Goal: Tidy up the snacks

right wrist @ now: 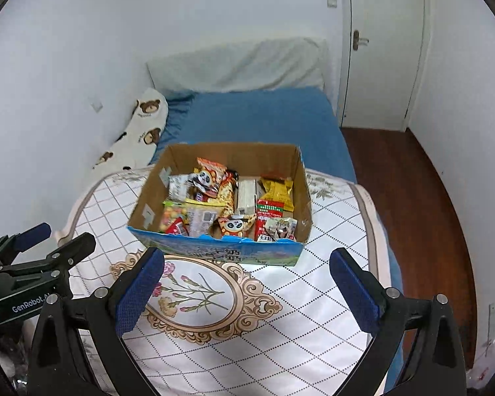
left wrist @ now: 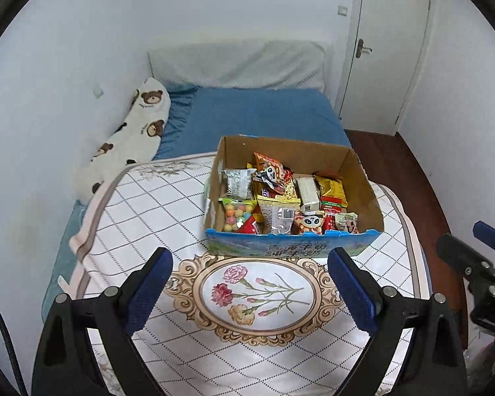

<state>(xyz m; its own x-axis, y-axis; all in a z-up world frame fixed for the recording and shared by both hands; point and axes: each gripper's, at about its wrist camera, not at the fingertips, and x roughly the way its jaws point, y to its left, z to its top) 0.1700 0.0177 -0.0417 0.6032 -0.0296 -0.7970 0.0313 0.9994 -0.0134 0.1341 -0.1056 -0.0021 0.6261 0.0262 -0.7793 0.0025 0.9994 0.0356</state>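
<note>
Counted things on the bed

One cardboard box (left wrist: 363, 181) of many snack packets (left wrist: 274, 211), two grippers and one bear-print pillow (left wrist: 138, 125) are seen.

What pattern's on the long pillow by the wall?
Cream with brown teddy bear heads; the long pillow shows best in the left wrist view.

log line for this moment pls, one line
stage: pre-grasp | left claw: open, empty | right claw: open, empty | snack box: full, on quilted cover | contact: none
</note>
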